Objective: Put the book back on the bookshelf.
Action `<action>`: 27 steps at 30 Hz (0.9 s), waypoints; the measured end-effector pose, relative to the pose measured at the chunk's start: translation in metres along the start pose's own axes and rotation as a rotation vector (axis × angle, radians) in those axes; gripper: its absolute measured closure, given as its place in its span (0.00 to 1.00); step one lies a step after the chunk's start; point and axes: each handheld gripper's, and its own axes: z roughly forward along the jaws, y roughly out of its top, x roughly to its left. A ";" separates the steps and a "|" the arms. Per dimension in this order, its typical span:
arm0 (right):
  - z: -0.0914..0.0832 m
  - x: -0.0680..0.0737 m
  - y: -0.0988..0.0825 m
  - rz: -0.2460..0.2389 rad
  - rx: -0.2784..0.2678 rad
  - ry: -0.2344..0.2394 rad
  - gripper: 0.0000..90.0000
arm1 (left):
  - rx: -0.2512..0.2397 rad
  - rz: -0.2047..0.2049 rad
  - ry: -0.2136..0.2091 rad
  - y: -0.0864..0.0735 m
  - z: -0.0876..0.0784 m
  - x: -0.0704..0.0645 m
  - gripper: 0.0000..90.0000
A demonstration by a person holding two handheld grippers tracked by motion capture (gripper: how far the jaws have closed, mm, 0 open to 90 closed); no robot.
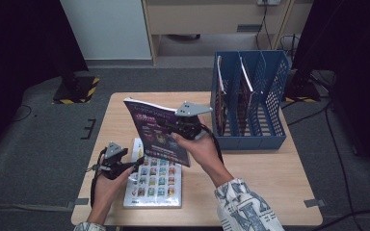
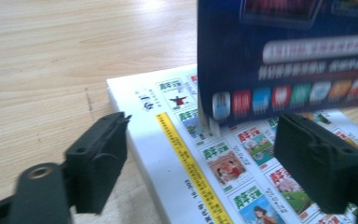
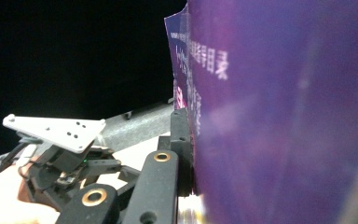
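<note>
My right gripper point(image 1: 174, 126) is shut on a purple-covered book point(image 1: 156, 134) and holds it tilted up above the table. In the right gripper view, one black jaw presses flat against the purple cover point(image 3: 284, 116). Beneath it a white book point(image 1: 153, 185) with rows of small coloured pictures lies flat near the table's front edge. My left gripper point(image 1: 135, 166) stands open at the white book's left edge. Its jaws sit wide apart over the white cover point(image 2: 214, 172), with nothing pressed between them. The purple book's lower edge point(image 2: 284, 79) hangs just beyond them.
A blue file rack point(image 1: 274, 82) with several slots stands at the table's back right, with books upright in its left slots. Bare wooden tabletop point(image 1: 270, 168) lies right of the hands. Dark floor and stand bases surround the table.
</note>
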 end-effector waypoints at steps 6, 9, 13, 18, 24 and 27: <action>-0.003 -0.008 0.003 0.007 -0.023 -0.053 0.92 | 0.038 -0.002 0.011 -0.004 0.002 0.005 0.06; -0.004 -0.010 0.003 0.004 -0.036 -0.074 0.92 | 0.041 -0.005 0.027 -0.005 0.002 0.006 0.04; -0.005 -0.013 0.004 0.011 -0.045 -0.097 0.92 | 0.048 -0.010 0.032 -0.006 0.002 0.007 0.04; -0.008 -0.017 0.004 0.017 -0.050 -0.116 0.92 | 0.048 -0.007 0.037 -0.006 0.002 0.007 0.04; -0.014 -0.020 0.004 0.021 -0.057 -0.128 0.92 | 0.056 0.001 0.044 -0.006 0.003 0.006 0.04; -0.016 -0.021 0.004 0.018 -0.055 -0.132 0.92 | 0.055 0.003 0.046 -0.006 0.003 0.005 0.04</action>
